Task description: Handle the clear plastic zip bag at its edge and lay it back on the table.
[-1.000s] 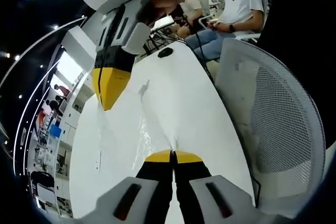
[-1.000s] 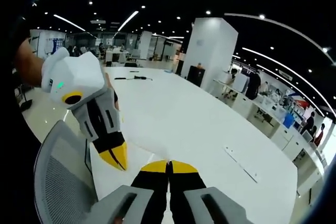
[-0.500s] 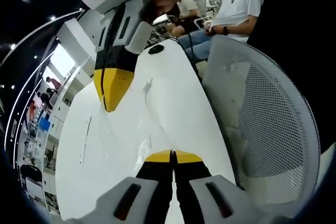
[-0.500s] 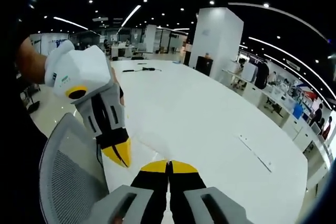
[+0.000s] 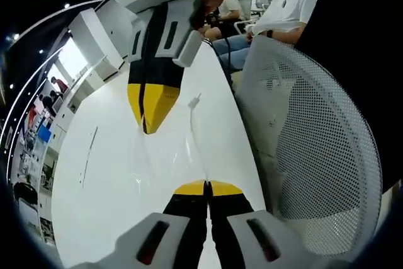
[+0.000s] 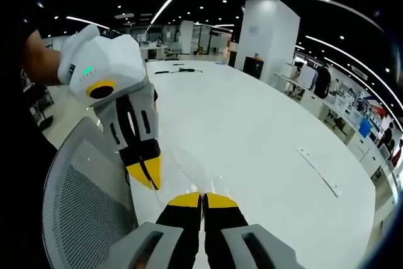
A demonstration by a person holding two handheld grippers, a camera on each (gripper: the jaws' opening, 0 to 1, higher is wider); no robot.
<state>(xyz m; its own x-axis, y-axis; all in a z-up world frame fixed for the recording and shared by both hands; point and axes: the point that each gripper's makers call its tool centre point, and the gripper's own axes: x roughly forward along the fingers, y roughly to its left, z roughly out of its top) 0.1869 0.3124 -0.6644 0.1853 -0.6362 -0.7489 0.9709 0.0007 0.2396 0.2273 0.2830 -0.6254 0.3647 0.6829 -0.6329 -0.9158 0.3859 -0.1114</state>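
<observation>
I hold both grippers low over the white table (image 5: 94, 174); the clear zip bag (image 5: 167, 155) stretches between them, long axis running tip to tip; left gripper (image 5: 206, 184) clenched on its near edge; right gripper (image 6: 203, 196) clenched on the opposite edge; bag apparently just above the tabletop, ready for lowering.

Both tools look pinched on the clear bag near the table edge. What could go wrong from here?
The zip bag is nearly invisible against the white table, so a slipped grip could go unnoticed. Both the left tool and the right tool work close to the table's edge beside the mesh chair; a released bag might slide off.
</observation>
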